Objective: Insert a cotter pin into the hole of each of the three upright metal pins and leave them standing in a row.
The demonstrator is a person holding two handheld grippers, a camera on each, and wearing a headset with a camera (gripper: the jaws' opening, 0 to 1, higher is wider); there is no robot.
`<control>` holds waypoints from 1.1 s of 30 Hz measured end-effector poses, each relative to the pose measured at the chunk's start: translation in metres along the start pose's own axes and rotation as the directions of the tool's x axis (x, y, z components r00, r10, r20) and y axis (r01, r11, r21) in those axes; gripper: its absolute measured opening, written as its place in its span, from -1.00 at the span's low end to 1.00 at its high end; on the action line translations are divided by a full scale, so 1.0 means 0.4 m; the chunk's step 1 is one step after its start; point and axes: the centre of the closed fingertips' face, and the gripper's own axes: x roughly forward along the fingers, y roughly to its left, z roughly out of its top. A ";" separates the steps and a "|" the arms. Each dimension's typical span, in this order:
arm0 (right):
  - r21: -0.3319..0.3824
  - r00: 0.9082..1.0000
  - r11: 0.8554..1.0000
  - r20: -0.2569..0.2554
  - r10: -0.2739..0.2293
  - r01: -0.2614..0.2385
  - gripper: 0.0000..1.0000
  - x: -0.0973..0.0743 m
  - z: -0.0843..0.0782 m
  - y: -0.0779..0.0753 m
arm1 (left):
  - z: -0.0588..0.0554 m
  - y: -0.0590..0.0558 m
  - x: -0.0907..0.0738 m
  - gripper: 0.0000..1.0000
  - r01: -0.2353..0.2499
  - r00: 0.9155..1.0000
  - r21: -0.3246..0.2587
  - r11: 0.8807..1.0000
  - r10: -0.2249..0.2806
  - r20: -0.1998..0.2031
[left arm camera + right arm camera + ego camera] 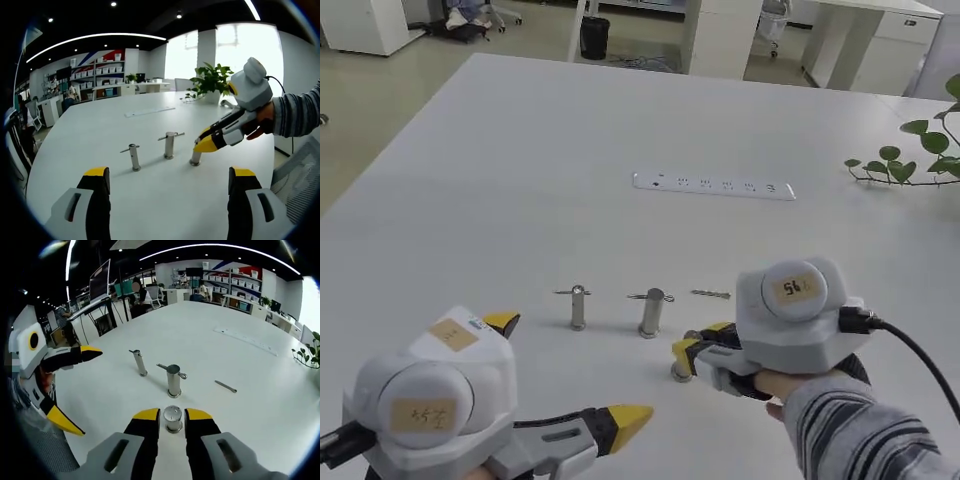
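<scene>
Two upright metal pins stand side by side, each with a cotter pin through its top: the left one (pixel 578 306) (pixel 134 156) (pixel 139 362) and the middle one (pixel 651 312) (pixel 170 144) (pixel 173 380). A third metal pin (pixel 681 371) (pixel 195 159) (pixel 173 419) stands to their right with no cotter pin in it. My right gripper (pixel 694 350) (pixel 173 416) (pixel 207 144) is closed around it, jaws tight on both sides. One loose cotter pin (pixel 711 294) (pixel 226 386) lies on the table behind. My left gripper (pixel 565 370) (pixel 170 175) is open and holds nothing, near the front edge.
A white power strip (pixel 713 185) (pixel 142 112) (pixel 245 340) lies farther back on the white table (pixel 520 180). A potted plant (pixel 920 155) (pixel 210 82) trails over the far right edge. Office desks and shelves stand beyond.
</scene>
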 end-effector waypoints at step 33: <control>-0.334 0.971 0.919 -0.178 0.158 -0.211 -0.58 -0.010 0.034 -0.179 | -0.011 0.024 0.010 0.94 -0.036 0.999 -0.018 0.999 0.036 -0.019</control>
